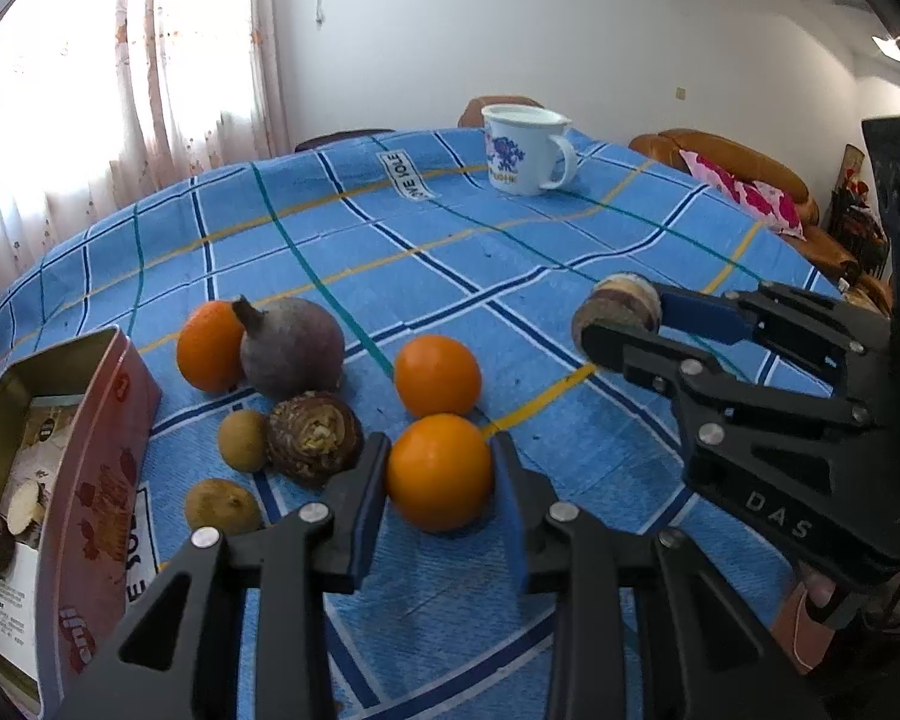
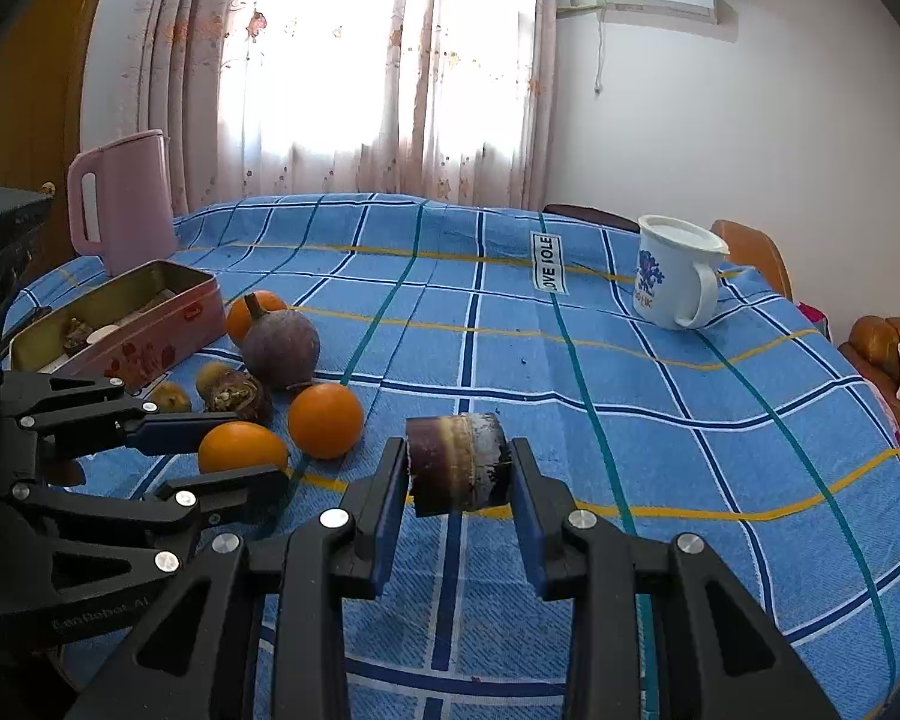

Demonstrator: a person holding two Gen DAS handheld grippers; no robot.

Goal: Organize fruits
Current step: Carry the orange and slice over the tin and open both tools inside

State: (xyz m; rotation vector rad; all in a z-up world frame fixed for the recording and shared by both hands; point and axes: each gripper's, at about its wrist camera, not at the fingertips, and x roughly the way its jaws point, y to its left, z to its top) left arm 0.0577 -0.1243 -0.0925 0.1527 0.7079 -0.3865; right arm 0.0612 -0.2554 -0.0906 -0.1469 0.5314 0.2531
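Here the left gripper [image 1: 441, 480] has its two fingers pressed on an orange [image 1: 439, 471] that sits on the blue checked tablecloth [image 1: 510, 252]. The right gripper [image 2: 459, 468] is clamped on a brown cut chunk of root [image 2: 457, 462] and holds it up off the cloth. More fruit crowds the left side: two more oranges [image 1: 437, 375], a purple round fruit [image 1: 291, 348] and small brown ones [image 1: 243, 439], all near the open pink tin [image 1: 99, 456]. The middle of the cloth is wide and bare. A white mug [image 1: 525, 150] stands close to the far edge.
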